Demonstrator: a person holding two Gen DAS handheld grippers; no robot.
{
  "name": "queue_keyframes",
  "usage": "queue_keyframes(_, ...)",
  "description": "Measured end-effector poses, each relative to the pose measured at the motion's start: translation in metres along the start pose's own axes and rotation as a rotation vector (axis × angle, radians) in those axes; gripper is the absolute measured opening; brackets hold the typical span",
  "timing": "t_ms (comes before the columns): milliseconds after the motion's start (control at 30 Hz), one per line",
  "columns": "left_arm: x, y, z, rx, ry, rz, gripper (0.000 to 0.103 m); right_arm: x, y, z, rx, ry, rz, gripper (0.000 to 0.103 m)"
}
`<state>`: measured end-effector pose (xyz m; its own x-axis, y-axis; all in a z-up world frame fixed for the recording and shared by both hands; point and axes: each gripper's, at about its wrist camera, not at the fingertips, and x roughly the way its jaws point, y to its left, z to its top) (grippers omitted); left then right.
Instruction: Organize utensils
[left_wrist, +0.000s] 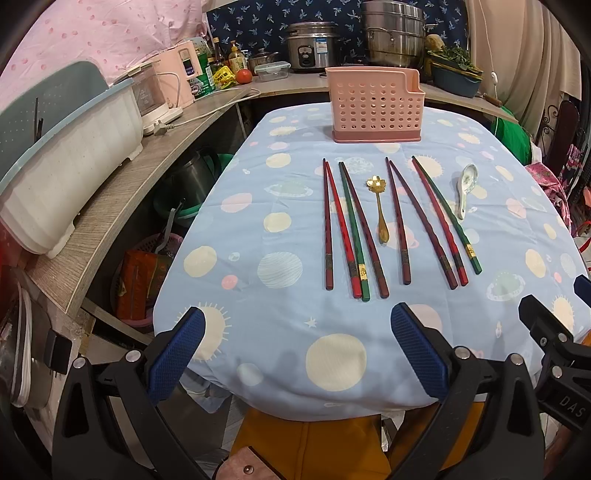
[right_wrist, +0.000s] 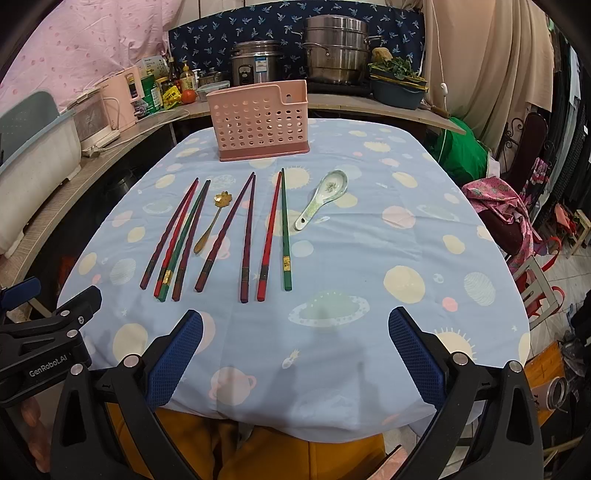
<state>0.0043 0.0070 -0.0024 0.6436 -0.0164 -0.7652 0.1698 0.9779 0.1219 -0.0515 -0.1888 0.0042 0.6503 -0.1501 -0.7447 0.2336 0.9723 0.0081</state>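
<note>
Both of my claws are hanging over the near edge of the tabletop (left_wrist: 229, 280), which has a blue planet-print cloth on it. Left claw (left_wrist: 297, 354) is spread wide with nothing between the blue pads, and the right claw (right_wrist: 295, 354) is just the same, wide open and empty.

Going left to right across the cloth: first there's a dark red pair of chopsticks (left_wrist: 334, 229), tips close together at the far end. Right beside it is a green and dark pair (left_wrist: 360, 229), close enough that the handle ends nearly touch the first pair. Next is a little gold spoon (left_wrist: 378, 206) with a flower-shaped bowl, lying on its own between pairs. Then a dark maroon pair (left_wrist: 413, 221), splayed apart at the handle ends, then a red and green pair (left_wrist: 445, 218) lying close together. Furthest right is a white ceramic soup spoon (left_wrist: 466, 190), bowl up, handle toward me.

Behind all of it, at the far end of the cloth, stands the pink perforated utensil holder (left_wrist: 375, 107), upright and well apart from the row of utensils. From these angles I can't see inside it.
</note>
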Motion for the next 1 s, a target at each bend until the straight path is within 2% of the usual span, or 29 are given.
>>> queue_keyframes(1000, -0.0011, 0.0001, 0.0001, -0.005, -0.003, 0.015, 0.096, -0.0013, -0.0004, 0.0001, -0.001, -0.007, -0.007, 0.096)
